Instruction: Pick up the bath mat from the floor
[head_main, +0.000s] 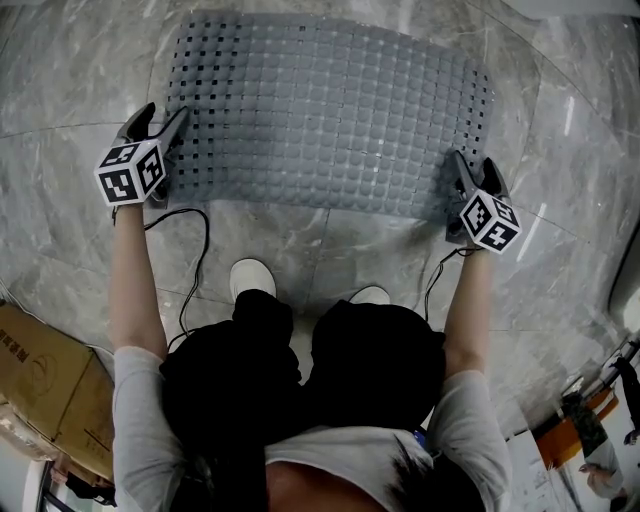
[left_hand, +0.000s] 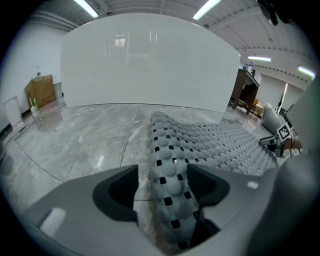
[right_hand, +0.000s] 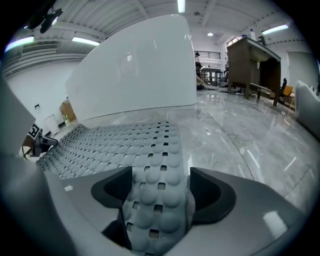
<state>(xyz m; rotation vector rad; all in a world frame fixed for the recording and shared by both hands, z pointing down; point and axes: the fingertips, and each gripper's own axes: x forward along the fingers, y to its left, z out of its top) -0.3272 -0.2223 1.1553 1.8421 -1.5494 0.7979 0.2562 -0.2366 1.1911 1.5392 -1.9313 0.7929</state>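
A grey bath mat (head_main: 330, 110) with bumps and square holes lies flat on the marble floor in front of the person. My left gripper (head_main: 165, 115) is at its near left corner and my right gripper (head_main: 470, 165) at its near right corner. In the left gripper view the mat's raised edge (left_hand: 170, 180) runs between the jaws of the left gripper (left_hand: 162, 182); bare floor shows between it and the left jaw. In the right gripper view a strip of mat (right_hand: 160, 165) lies between the wide jaws of the right gripper (right_hand: 161, 187), with a thin gap on the right.
A cardboard box (head_main: 40, 380) stands at the lower left. Black cables (head_main: 195, 250) trail over the floor by the person's white shoes (head_main: 252, 275). A large white panel (left_hand: 150, 65) rises beyond the mat. A wooden table (right_hand: 252, 60) stands far right.
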